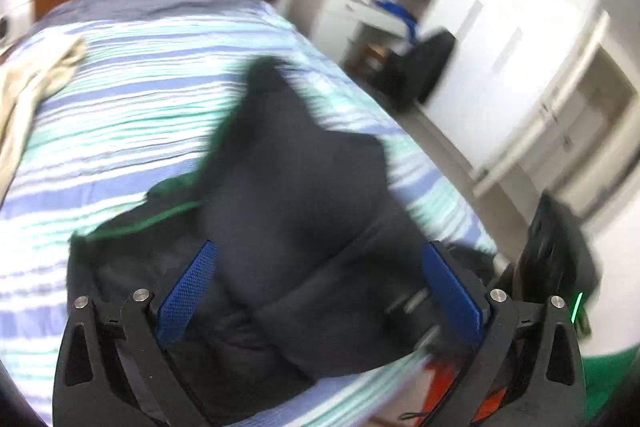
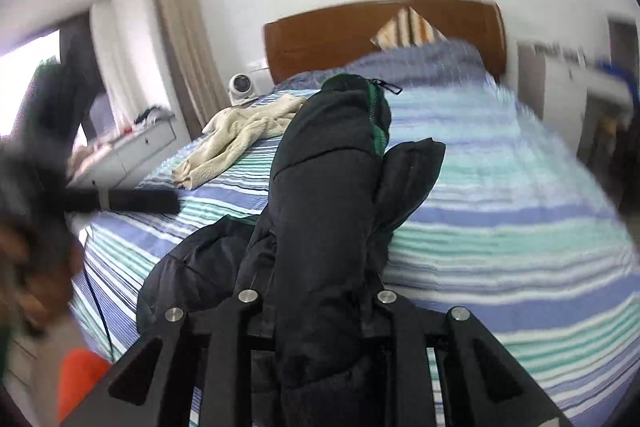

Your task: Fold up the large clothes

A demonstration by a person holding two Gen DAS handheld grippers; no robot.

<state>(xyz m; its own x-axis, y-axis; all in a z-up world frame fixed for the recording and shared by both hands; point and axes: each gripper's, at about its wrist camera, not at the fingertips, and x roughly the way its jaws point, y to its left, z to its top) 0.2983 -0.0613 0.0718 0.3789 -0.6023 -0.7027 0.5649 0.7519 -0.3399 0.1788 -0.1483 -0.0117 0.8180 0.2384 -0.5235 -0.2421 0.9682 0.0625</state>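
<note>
A black padded jacket (image 1: 304, 211) with green trim lies bunched on the striped bedspread (image 1: 132, 95), filling the lower centre of the left wrist view. The left gripper (image 1: 320, 291) stands wide, its two blue pads (image 1: 188, 291) far apart at the bottom of the frame with the jacket's dark fabric lying between them; the blur hides whether either pad touches the cloth.

In the right wrist view the jacket (image 2: 332, 187) rises from the bottom centre up through the middle of the frame, a green-edged zipper (image 2: 376, 99) at its top. The right gripper (image 2: 316, 311) is narrow and clamped on a thick fold of the jacket, which swells out between the black fingers.

A beige garment (image 2: 244, 131) lies crumpled on the bedspread (image 2: 520, 227) to the left of centre, apart from the jacket. A wooden headboard (image 2: 332, 39) stands at the far end, with a striped pillow (image 2: 408, 27) leaning against it. A small white camera (image 2: 240, 87) sits just left of the headboard.
</note>
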